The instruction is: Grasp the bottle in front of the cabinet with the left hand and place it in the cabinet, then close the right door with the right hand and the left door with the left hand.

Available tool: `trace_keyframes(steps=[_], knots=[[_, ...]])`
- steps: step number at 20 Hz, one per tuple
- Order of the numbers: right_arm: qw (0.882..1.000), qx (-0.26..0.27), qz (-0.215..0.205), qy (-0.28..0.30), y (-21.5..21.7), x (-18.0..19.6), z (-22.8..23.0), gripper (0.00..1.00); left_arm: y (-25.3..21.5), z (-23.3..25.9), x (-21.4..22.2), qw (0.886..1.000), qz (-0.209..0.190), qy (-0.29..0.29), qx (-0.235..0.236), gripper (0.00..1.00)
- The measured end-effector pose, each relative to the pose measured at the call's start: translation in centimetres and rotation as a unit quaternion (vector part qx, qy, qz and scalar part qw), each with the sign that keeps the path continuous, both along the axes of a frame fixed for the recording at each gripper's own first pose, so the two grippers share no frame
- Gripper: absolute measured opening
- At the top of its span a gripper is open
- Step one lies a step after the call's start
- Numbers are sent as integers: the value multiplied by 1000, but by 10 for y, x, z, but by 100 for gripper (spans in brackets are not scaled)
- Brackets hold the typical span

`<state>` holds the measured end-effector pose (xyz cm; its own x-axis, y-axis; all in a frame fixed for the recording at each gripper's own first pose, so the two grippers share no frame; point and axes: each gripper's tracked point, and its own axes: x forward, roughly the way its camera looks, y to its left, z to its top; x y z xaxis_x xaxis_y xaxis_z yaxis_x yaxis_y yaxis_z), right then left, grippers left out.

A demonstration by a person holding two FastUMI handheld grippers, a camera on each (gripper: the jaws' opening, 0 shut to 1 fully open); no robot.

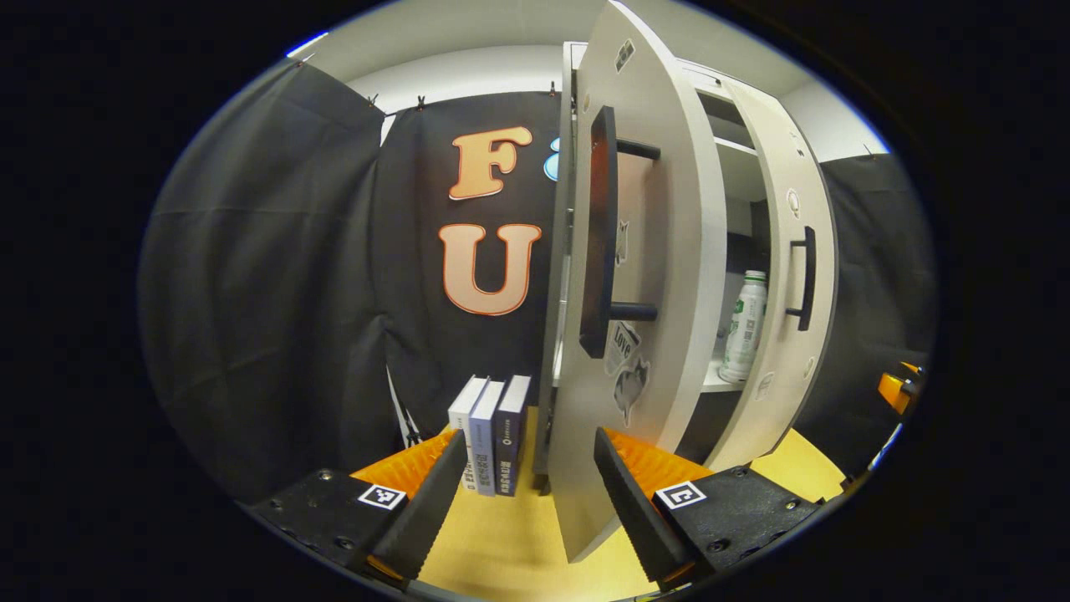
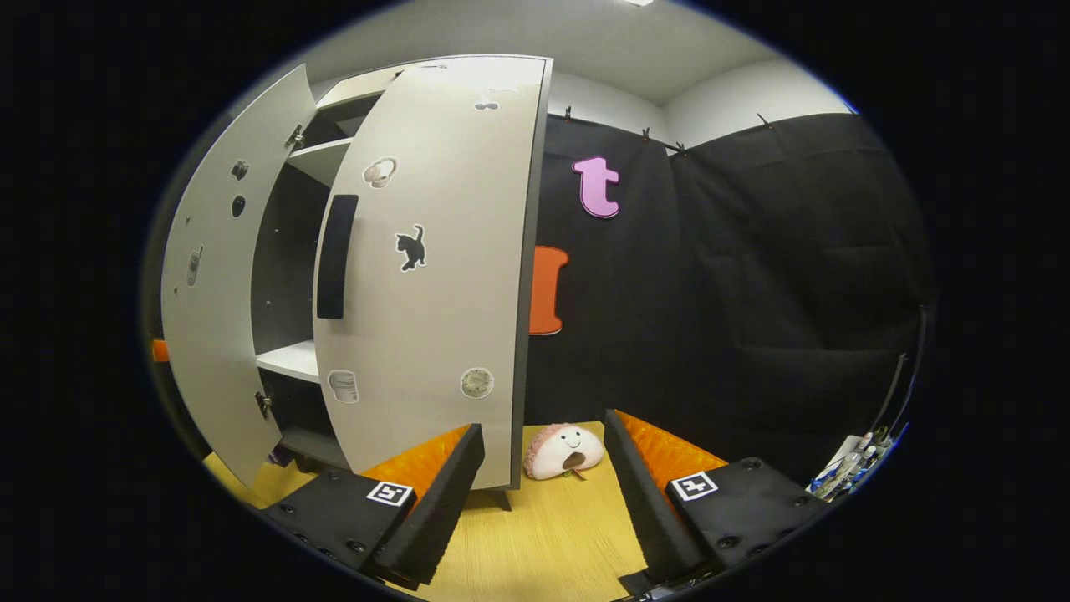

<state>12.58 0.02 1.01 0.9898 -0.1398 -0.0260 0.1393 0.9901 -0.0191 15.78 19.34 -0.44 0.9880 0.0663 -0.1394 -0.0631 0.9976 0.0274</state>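
A white bottle with a green label (image 1: 744,326) stands upright on a shelf inside the grey cabinet (image 1: 727,167), seen through the gap between the two doors. The left door (image 1: 660,276) stands ajar close to my left gripper (image 1: 531,502), which is open; the door's lower edge sits between its fingers, touching neither. A long black handle (image 1: 600,234) runs down that door. The right door (image 2: 435,276), with a cat sticker and a dark handle (image 2: 334,255), stands partly open ahead and left of my open right gripper (image 2: 543,493), whose fingers hold nothing.
Three books (image 1: 489,435) stand upright on the yellow wooden table (image 1: 501,543) left of the cabinet. A pink-and-white plush toy (image 2: 563,451) lies on the table (image 2: 552,535) right of the cabinet. Black cloth walls close in the back and sides.
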Motion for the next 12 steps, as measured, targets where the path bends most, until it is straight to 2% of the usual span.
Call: trace_keyframes(steps=[3,4,5,12], knots=[[1000,2,-5,-1,-19,-6,-1,96,-17,-2,5,1000,-9,5,-3,94],[1000,3,-7,0,-26,-8,-1,96,-24,-3,6,1000,-13,6,-3,90],[1000,4,-8,1,-32,-9,-2,96,-31,-3,7,1000,-17,7,-3,94],[1000,7,-14,5,-71,-16,-2,96,-80,-1,38,999,-41,1,-19,94]])
